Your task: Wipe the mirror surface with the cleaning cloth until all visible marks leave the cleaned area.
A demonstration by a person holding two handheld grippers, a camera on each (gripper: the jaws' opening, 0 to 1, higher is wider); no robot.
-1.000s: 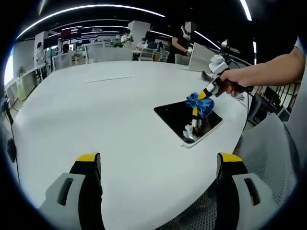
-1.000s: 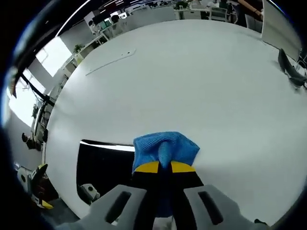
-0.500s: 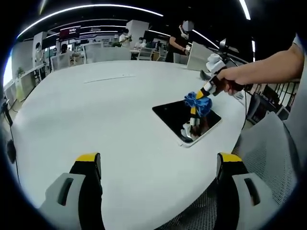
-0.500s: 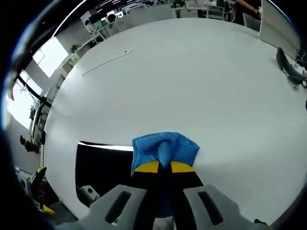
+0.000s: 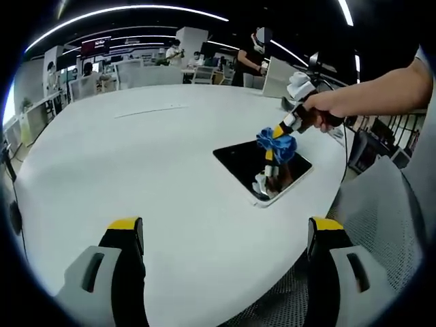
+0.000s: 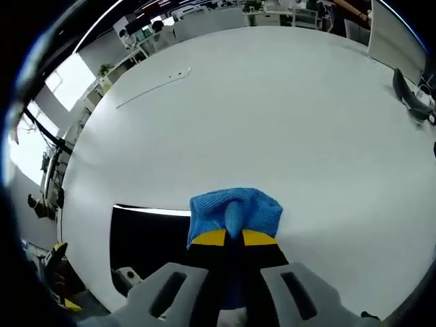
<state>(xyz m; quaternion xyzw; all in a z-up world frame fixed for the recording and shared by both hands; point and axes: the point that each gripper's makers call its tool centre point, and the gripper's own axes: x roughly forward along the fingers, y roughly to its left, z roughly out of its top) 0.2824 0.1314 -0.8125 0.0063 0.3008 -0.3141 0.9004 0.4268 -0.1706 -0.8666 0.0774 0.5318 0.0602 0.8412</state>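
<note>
A flat dark mirror (image 5: 261, 165) with a pale rim lies on the white round table (image 5: 136, 157) near its right edge. My right gripper (image 5: 274, 134), held by a person's hand, is shut on a blue cleaning cloth (image 5: 274, 144) and holds it just over the mirror's right part, whose glass reflects them. In the right gripper view the blue cloth (image 6: 234, 212) bulges out ahead of my right gripper (image 6: 234, 238); the mirror (image 6: 148, 237) is the black patch to its left. My left gripper (image 5: 225, 235) stands open above the table's near edge, holding nothing.
A grey mesh chair (image 5: 381, 225) stands close at the right by the table edge. A dark object (image 6: 411, 95) lies at the table's far right side. Desks, chairs and people fill the office behind. A thin strip (image 5: 151, 110) lies on the far tabletop.
The right gripper with the cloth has shifted slightly left and farther over the mirror. The left gripper's jaws stay as they were.
</note>
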